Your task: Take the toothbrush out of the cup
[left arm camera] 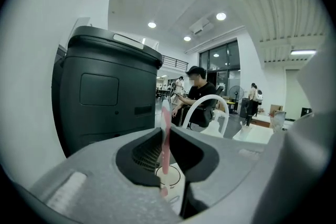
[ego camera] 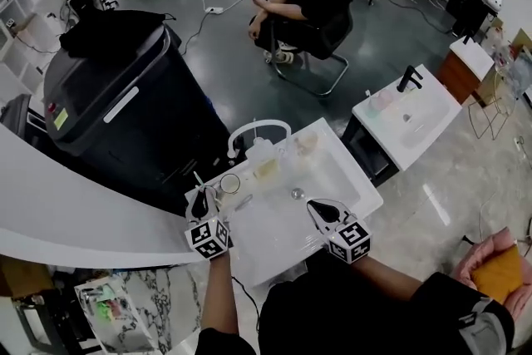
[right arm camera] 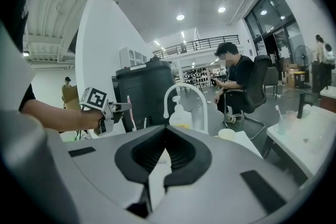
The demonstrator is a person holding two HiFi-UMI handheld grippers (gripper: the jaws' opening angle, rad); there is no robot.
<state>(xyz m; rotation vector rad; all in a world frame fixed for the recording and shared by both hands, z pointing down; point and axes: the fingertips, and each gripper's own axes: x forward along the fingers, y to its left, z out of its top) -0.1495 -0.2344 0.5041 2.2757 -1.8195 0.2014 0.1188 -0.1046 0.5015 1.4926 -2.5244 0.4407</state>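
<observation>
Cup point(ego camera: 230, 183) on sink point(ego camera: 274, 241), left of soap bottle point(ego camera: 264, 164)

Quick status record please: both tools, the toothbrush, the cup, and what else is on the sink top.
left tool: shut on the pink toothbrush, which stands upright
right tool: shut, nothing between its jaws
toothbrush: appears clear of the cup in the head view
cup: upright on the sink top, just right of the left tool
nearby: white faucet, soap bottle
task state: toothbrush looks out of the cup, not yet set down
</observation>
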